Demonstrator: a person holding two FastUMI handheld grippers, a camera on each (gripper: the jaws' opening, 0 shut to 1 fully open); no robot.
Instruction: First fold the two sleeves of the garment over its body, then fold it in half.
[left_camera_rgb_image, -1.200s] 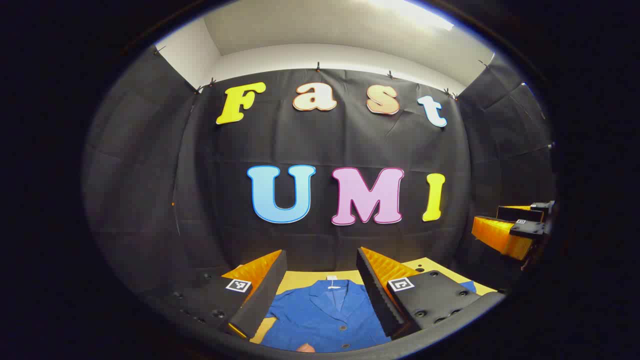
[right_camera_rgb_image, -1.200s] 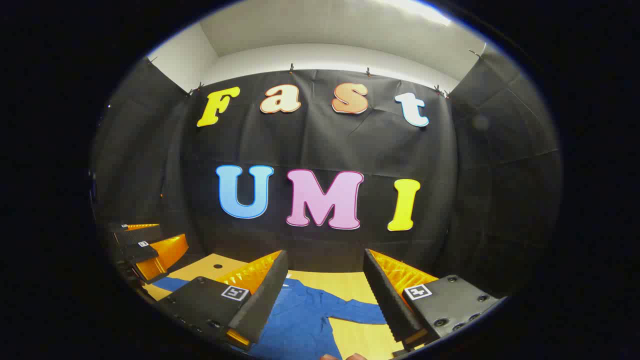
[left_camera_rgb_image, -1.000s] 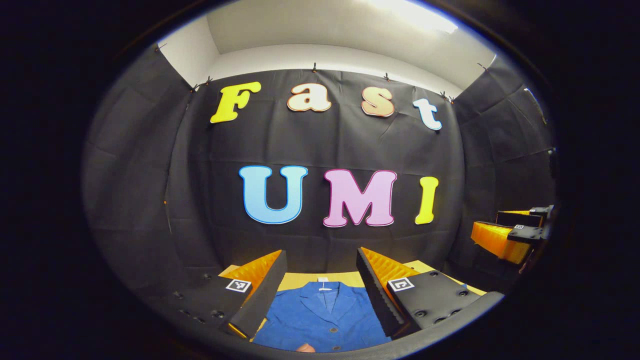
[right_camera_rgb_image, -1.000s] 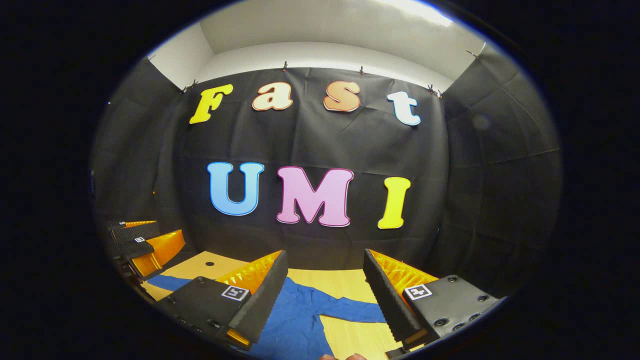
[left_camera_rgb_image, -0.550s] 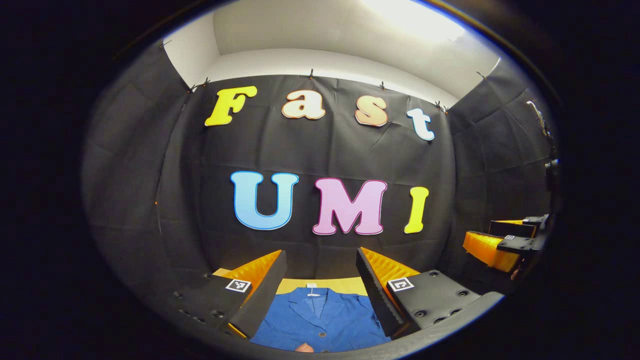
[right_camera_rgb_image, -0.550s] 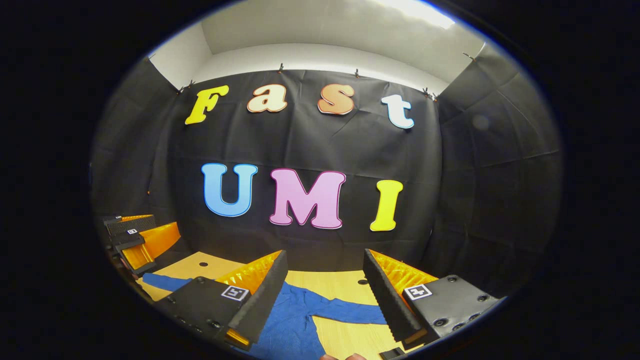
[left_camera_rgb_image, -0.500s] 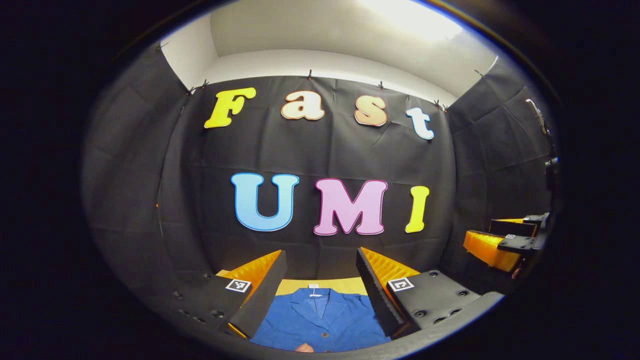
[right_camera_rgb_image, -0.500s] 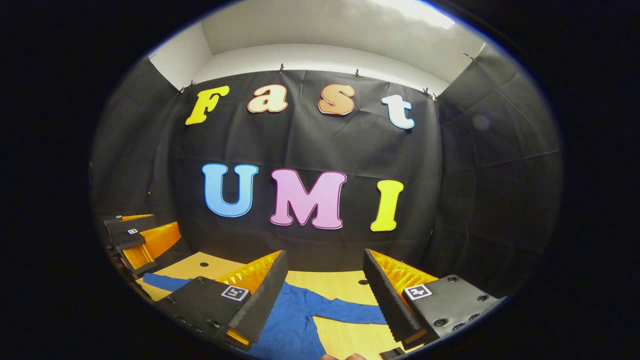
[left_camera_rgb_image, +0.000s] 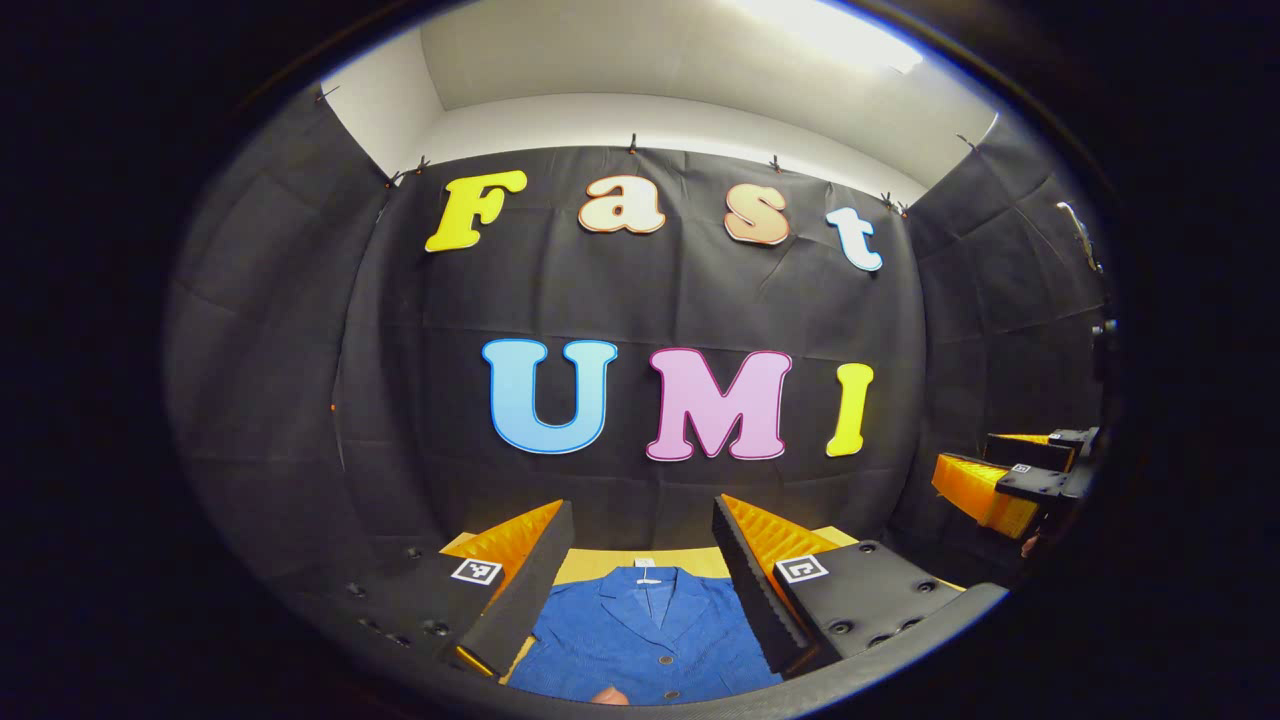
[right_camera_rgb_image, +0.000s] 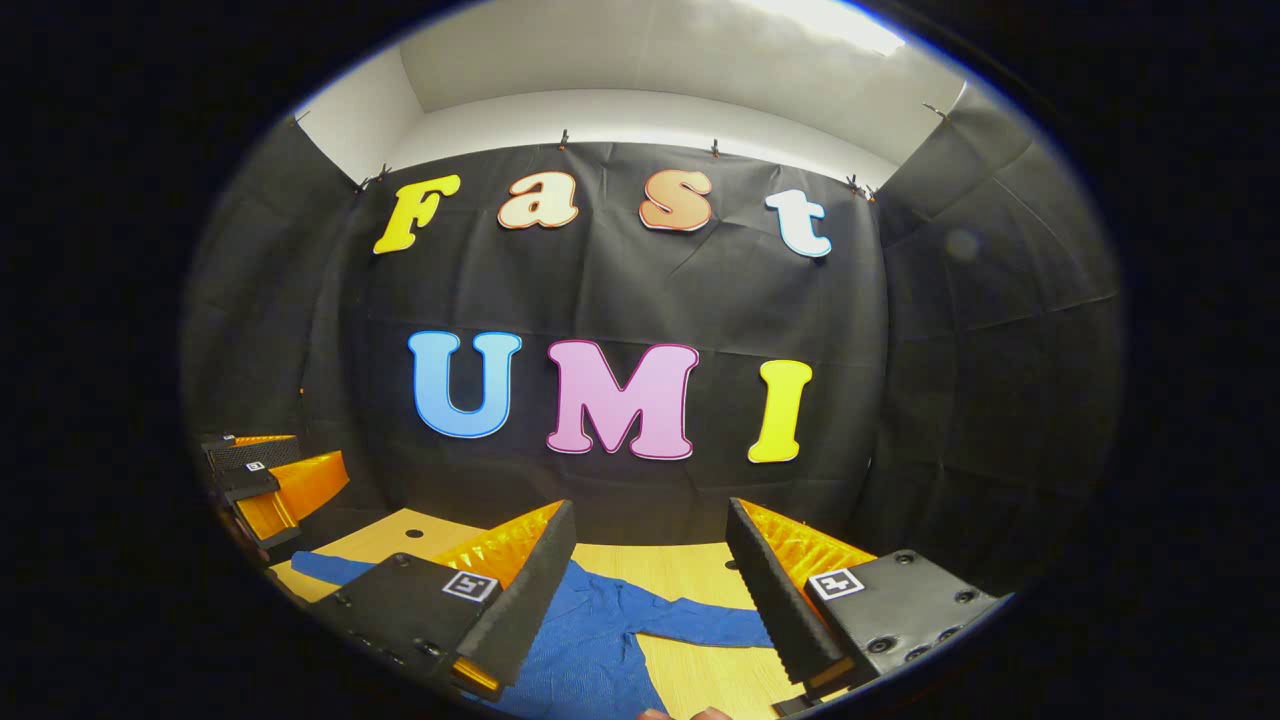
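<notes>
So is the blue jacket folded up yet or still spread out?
Spread out. The blue jacket lies flat on the table, collar showing, and in the right gripper view one sleeve stretches sideways, not over its body.

A blue jacket (left_camera_rgb_image: 645, 640) lies flat and face up on a light wooden tabletop (right_camera_rgb_image: 690, 565), its notched collar pointing toward the far wall and a small white tag at the neck. Dark buttons run down its closed front. In the right gripper view, the jacket (right_camera_rgb_image: 590, 640) spreads both sleeves outward, one sleeve (right_camera_rgb_image: 715, 625) reaching right, the other sleeve (right_camera_rgb_image: 320, 567) reaching left, both unfolded.
</notes>
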